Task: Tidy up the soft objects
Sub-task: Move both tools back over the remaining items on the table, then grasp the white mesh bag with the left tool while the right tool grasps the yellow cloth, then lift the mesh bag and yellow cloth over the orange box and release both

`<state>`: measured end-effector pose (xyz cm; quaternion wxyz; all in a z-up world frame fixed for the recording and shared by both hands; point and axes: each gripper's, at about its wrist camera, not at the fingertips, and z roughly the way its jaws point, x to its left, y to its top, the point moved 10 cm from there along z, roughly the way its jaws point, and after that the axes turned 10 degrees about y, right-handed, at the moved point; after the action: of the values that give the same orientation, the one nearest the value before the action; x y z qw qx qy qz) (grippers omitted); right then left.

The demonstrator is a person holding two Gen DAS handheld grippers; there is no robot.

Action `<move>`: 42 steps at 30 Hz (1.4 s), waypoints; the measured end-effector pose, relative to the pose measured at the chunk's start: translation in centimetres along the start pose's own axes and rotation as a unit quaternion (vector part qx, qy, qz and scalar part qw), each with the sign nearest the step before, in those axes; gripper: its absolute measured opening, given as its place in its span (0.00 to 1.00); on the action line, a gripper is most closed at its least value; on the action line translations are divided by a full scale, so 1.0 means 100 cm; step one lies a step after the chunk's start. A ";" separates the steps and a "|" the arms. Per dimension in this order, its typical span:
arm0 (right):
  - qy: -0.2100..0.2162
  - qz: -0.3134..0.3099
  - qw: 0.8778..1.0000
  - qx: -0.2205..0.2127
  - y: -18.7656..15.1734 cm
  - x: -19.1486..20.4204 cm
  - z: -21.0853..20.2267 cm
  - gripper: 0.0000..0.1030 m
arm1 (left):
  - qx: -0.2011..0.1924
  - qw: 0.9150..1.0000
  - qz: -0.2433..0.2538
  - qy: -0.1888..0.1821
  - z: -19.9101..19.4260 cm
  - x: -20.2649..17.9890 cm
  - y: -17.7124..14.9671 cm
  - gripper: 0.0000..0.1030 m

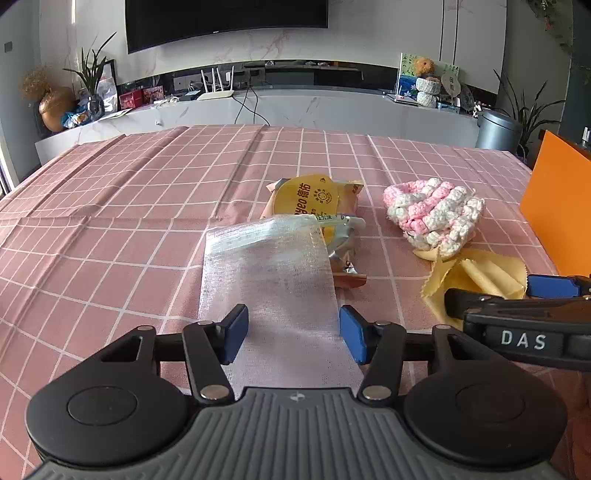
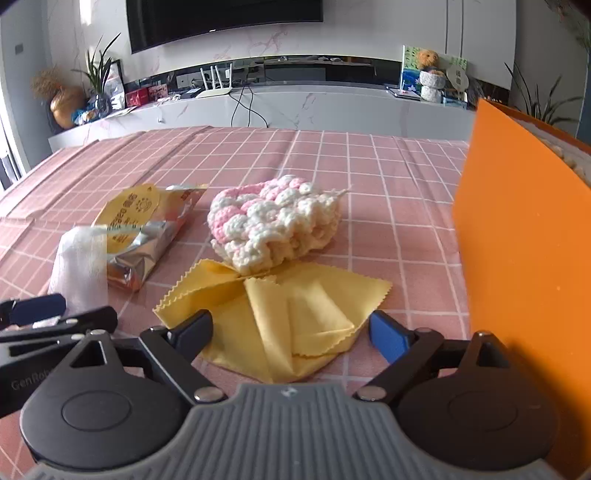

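Left wrist view: mounted low behind own fingers [image 1: 236, 332], facing forward across the worktop [image 1: 110, 206] toward the TV wall [image 1: 225, 18]. Close over the mesh bag [image 1: 269, 273], centre frame. Right gripper [image 1: 517, 291] intrudes at the right edge.

Right wrist view: same height and heading, sat further right. Close over the yellow cloth [image 2: 295, 314], lower centre; orange box [image 2: 524, 240] fills the right side. Left gripper [image 2: 40, 314] pokes in at the lower left.

Shared between both: mesh bag [image 2: 79, 266], snack packet [image 1: 314, 206] [image 2: 144, 229], crochet piece [image 1: 432, 214] [image 2: 277, 225], yellow cloth [image 1: 476, 277], orange box [image 1: 557, 206], TV wall [image 2: 225, 18].
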<state>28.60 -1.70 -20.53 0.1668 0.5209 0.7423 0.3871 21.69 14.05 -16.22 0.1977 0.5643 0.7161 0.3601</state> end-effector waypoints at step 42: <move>0.018 -0.073 0.989 -0.127 0.005 0.023 -0.170 0.03 | -0.063 0.988 -0.043 -0.133 -0.122 -0.045 0.020 0.01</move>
<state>16.92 -6.34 -8.82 0.2460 0.4331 0.7260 0.4741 15.94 6.38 -7.23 0.3421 0.5620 0.6829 0.3175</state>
